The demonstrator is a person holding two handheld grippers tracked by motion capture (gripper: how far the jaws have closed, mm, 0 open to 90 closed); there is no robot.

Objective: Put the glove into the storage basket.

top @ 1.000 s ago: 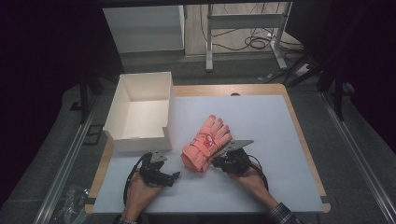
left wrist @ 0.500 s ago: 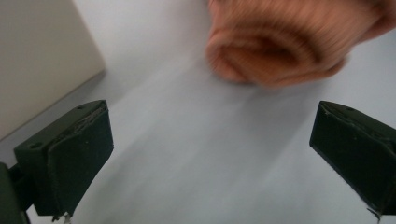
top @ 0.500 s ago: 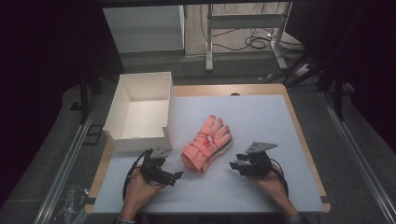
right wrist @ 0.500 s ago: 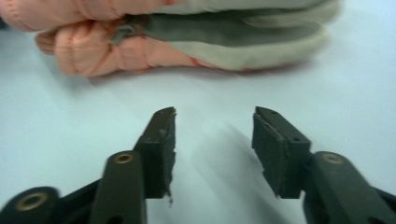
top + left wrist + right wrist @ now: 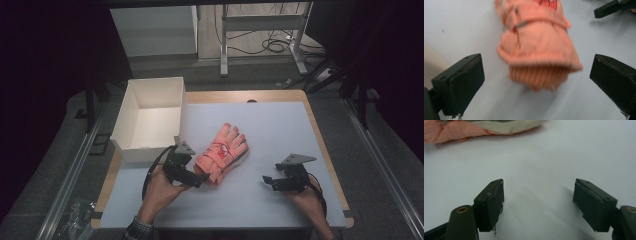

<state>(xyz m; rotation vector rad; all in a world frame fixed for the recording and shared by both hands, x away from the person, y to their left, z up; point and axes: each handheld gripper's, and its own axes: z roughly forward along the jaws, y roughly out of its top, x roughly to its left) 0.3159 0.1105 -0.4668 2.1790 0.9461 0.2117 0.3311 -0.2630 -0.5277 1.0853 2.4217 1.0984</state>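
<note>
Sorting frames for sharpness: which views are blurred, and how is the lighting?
High view: table evenly lit, surroundings dark, fairly sharp. Left gripper view: glove smeared by motion blur. Right gripper view: jaws crisp, soft shadows beneath them, glove edge out of focus.

Black left gripper point(image 5: 202, 181), right gripper point(image 5: 266, 180) with grey plate, checked sleeve point(image 5: 138, 230)

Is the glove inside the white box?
No, the glove lies flat on the table, beside the white box.
</note>
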